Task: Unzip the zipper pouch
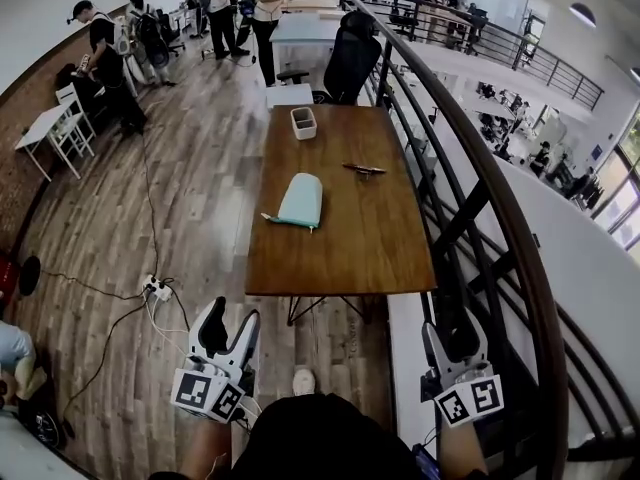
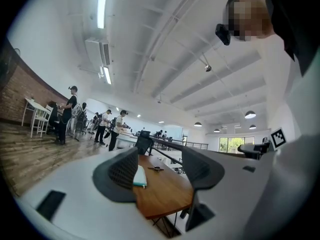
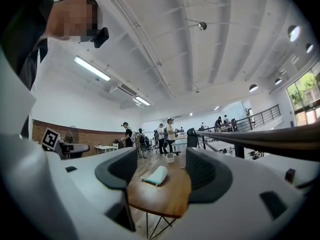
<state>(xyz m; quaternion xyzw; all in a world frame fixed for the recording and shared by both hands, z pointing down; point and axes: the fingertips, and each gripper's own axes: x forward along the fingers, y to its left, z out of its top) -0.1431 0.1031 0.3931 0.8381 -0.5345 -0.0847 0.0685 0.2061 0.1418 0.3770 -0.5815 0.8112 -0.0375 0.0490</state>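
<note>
The zipper pouch (image 1: 300,200) lies flat on the wooden table (image 1: 370,238), left of its centre. Its zippered edge appears to face the table's near end, which would suit access from the front. Both tongs are held level, short of that near end and aimed at the table: left gripper (image 1: 228,322) off its left corner, right gripper (image 1: 450,344) off its right corner. Both pairs of jaws stand apart and empty.

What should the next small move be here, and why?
Probably bring both grippers forward to the table: the left gripper and right gripper hang short of its near edge, jaws apart and empty, while the pale green pouch lies untouched mid-table.
</note>
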